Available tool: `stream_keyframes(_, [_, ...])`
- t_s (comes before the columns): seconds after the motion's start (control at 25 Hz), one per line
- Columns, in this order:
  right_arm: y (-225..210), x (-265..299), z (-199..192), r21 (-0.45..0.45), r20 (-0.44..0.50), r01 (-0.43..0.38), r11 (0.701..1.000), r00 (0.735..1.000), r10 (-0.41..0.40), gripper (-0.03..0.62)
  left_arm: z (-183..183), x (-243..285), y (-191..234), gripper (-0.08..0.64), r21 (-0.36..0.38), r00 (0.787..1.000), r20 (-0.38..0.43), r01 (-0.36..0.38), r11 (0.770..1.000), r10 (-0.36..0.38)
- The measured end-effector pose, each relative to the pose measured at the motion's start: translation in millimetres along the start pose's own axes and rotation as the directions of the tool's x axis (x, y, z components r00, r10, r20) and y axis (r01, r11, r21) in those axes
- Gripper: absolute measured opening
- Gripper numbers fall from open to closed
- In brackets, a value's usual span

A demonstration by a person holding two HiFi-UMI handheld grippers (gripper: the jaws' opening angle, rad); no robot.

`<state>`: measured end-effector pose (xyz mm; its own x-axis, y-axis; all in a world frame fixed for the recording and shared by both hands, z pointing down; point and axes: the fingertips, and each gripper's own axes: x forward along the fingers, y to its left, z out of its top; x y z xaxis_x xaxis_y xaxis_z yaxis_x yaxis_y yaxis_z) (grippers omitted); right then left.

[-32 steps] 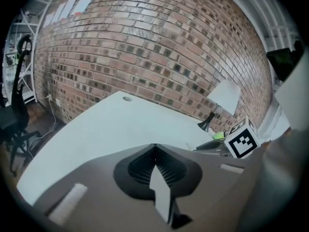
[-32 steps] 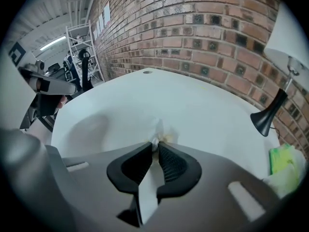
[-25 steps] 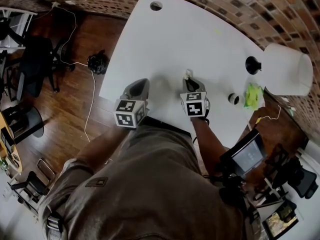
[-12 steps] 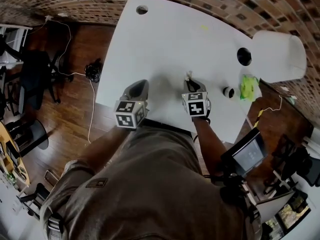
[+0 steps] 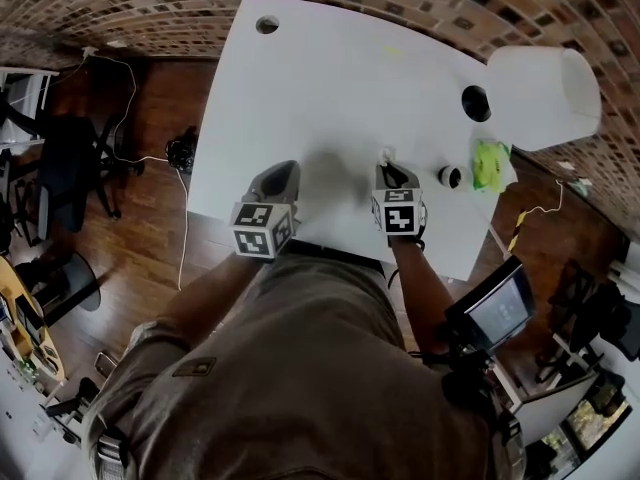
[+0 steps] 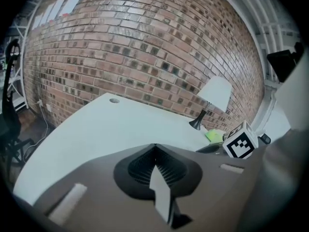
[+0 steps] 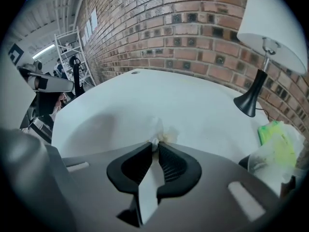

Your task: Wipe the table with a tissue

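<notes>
A crumpled white tissue (image 7: 161,128) lies on the white table (image 5: 330,78), pinched at the jaw tips of my right gripper (image 7: 155,143), which is shut on it. From the head view, that right gripper (image 5: 388,165) stands near the table's front edge, with the tissue (image 5: 386,153) poking out beyond its tip. My left gripper (image 5: 282,166) hovers over the table's front left part, well apart from the tissue. Its jaws (image 6: 154,147) meet at the tips with nothing between them.
A lamp with a white shade (image 5: 540,83) and black base (image 5: 475,102) stands at the table's right end. Beside it lie a green packet (image 5: 488,163) and a small dark round object (image 5: 449,176). A cable hole (image 5: 267,25) is at the far left corner. A brick wall runs behind.
Both grippers have slid to the right along the table's front part; the right one carries the tissue closer to the lamp and the small round object. Both grips are unchanged.
</notes>
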<state>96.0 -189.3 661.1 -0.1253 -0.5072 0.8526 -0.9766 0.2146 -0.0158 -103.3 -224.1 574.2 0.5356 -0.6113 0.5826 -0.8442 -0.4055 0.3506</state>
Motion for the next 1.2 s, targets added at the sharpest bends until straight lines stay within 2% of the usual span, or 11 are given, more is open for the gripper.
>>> stream_keyframes(0.16, [25, 14, 16, -0.043, 0.016, -0.046, 0.998, 0.999, 0.047, 0.054, -5, -11, 18, 0.002, -0.029, 0.999, 0.008, -0.038, 0.999, 0.038])
stream_keyframes(0.36, [76, 25, 40, -0.118, 0.023, -0.129, 0.985, 0.991, 0.132, 0.054, -9, -31, 46, 0.002, -0.063, 0.996, 0.01, -0.092, 0.994, 0.093])
stream_keyframes(0.56, [113, 27, 46, -0.156, 0.02, -0.173, 0.972, 0.984, 0.178, 0.054, -12, -42, 62, 0.002, -0.071, 0.995, 0.006, -0.1, 0.992, 0.101])
stream_keyframes(0.76, [102, 13, 38, -0.12, 0.021, -0.127, 0.985, 0.991, 0.13, 0.054, -11, -33, 55, 0.002, -0.05, 0.999, -0.003, -0.038, 0.998, 0.038])
stream_keyframes(1.0, [72, -15, -1, -0.037, 0.009, -0.045, 0.998, 0.999, 0.046, 0.054, -5, -11, 14, 0.002, 0.017, 0.997, -0.018, 0.081, 0.997, -0.081])
stream_keyframes(1.2, [65, -34, -34, -0.01, 0.006, -0.038, 0.999, 0.999, 0.038, 0.055, -7, -12, -14, 0.002, 0.052, 0.994, -0.011, 0.109, 0.993, -0.109])
